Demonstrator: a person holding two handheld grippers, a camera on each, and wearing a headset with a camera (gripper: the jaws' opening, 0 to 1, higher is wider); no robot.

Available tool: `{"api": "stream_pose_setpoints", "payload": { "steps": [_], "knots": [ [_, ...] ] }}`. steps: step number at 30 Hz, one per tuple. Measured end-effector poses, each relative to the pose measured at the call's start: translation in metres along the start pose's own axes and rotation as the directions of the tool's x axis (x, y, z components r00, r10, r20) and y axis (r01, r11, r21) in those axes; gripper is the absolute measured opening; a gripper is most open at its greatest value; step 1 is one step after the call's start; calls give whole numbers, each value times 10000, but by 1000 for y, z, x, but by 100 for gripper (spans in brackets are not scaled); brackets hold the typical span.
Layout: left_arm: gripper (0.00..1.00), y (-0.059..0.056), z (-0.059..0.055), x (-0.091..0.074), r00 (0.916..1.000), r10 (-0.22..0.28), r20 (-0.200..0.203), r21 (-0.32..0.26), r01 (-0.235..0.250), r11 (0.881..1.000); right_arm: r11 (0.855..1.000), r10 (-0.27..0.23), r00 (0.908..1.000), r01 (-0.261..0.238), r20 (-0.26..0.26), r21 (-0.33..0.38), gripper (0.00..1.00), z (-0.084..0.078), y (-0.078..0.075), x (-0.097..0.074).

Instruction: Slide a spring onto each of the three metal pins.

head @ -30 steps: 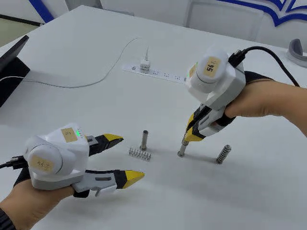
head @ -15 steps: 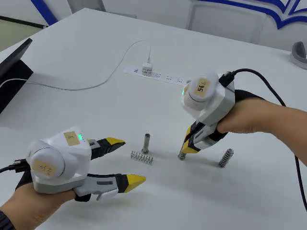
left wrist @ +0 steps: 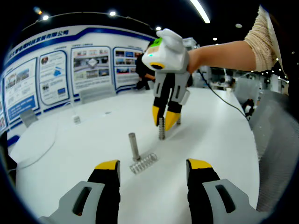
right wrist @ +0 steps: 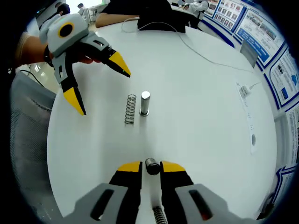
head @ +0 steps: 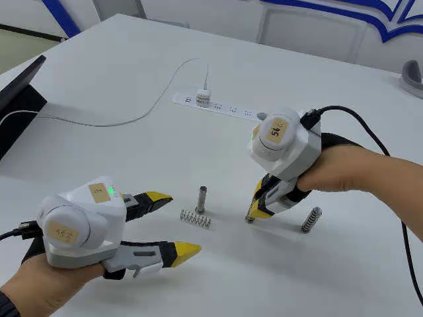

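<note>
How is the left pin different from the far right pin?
The left pin is bare; the right pin has a spring wound around it. The left pin has a loose spring lying at its foot; the right pin does not. Both are metal and stand on the table.

L gripper (head: 183,222) low, jaws wide apart (level w/ bench); R gripper (head: 256,211) tips-down, jaws pinched on pin (right wrist: 152,166).

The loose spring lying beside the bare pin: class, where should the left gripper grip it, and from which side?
Probably mid-length, across the coils, from above on the open side. The spring lies flat, the upright pin stands close along its far side, and the open left gripper faces it.
</note>
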State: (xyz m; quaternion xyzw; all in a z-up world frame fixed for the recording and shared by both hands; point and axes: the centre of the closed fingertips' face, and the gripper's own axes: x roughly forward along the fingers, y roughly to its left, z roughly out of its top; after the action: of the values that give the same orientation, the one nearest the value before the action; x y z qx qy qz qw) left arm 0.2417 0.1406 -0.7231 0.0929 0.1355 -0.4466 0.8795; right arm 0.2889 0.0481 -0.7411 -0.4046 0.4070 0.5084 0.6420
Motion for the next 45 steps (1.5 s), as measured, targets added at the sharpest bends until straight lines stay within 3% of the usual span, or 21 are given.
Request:
{"api": "stream_pose_setpoints", "payload": {
  "steps": [5, 9, 11, 14, 21, 26, 31, 39, 45],
  "knots": [
    [58, 1, 0, -1, 10000, 25, -2, 11, -25, 10000, 9994, -305, 9993, 309, 199, -174, 18, 10, -1, -13],
    [58, 1, 1, 0, 10000, 3, -13, 51, -3, 10000, 9991, -253, 9967, 278, 773, -319, 18, 32, 7, -20],
    [58, 1, 1, 1, 10000, -2, -14, 46, 2, 10000, 9997, -36, 9945, 61, 1051, -236, 18, 42, 13, -17],
    [58, 0, 2, 1, 10000, -13, 8, 63, 12, 10000, 9997, 132, 9941, -110, 1076, -210, 18, 48, 20, -4],
    [58, 2, 0, -2, 10000, 43, -13, 30, -43, 10000, 9990, 427, 9930, -413, 1098, -151, 17, 55, 33, 23],
    [58, 2, -3, -2, 10000, 63, -41, -1, -63, 10000, 9994, 316, 9910, -329, 1302, 79, 16, 61, 32, 34],
    [57, 3, -4, -2, 10000, 71, -63, -6, -71, 10000, 9990, 413, 9933, -432, 1076, 148, 15, 60, 34, 43],
    [57, 4, -2, -3, 9999, 114, -5, -9, -114, 9999, 9980, 572, 9945, -593, 876, 217, 12, 56, 36, 50],
    [57, 3, -4, -3, 9999, 85, -62, 21, -85, 10000, 9978, 629, 9939, -643, 902, 127, 12, 56, 40, 47]
  ]
}}
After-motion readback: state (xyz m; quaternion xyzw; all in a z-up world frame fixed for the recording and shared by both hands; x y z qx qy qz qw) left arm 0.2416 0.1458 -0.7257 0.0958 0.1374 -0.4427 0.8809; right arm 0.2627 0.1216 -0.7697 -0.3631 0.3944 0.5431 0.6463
